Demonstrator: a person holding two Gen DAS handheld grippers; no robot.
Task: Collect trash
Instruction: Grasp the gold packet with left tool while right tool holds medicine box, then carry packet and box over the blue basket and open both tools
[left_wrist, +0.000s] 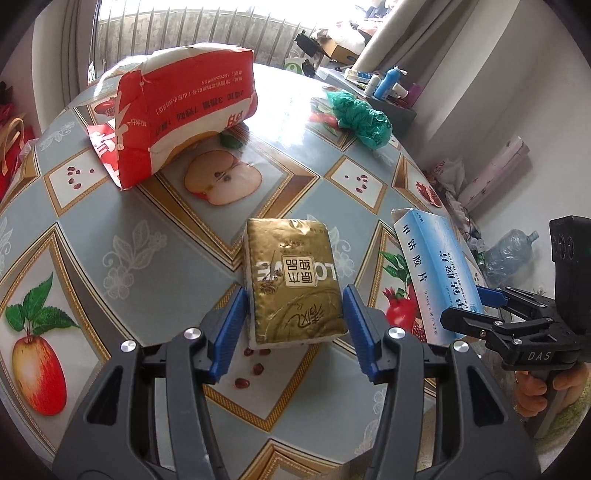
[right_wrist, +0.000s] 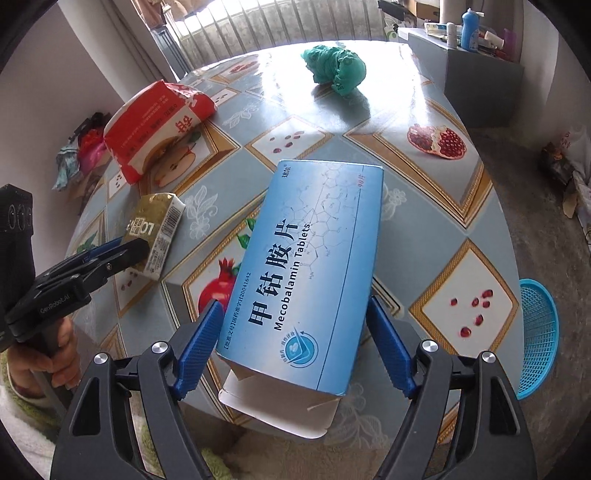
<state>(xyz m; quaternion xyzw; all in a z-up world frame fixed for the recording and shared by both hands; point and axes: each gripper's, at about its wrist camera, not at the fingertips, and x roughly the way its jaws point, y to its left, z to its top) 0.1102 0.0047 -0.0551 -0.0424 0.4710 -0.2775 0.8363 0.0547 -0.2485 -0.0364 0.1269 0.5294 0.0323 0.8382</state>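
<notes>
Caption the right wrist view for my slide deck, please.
Right gripper straddles a blue tablet box at the table edge; basket waits below.

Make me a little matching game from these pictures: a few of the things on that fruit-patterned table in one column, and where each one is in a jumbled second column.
Things:
1. gold tissue pack
2. blue Mecobalamin tablet box
3. crumpled green plastic bag
4. red and white paper bag

Places:
A. lying alone at the far side of the table
B. between the fingers of the right gripper, its end flap open
C. between the fingers of the left gripper
D. lying on its side over a printed apple half

Pairs: 1-C, 2-B, 3-A, 4-D
</notes>
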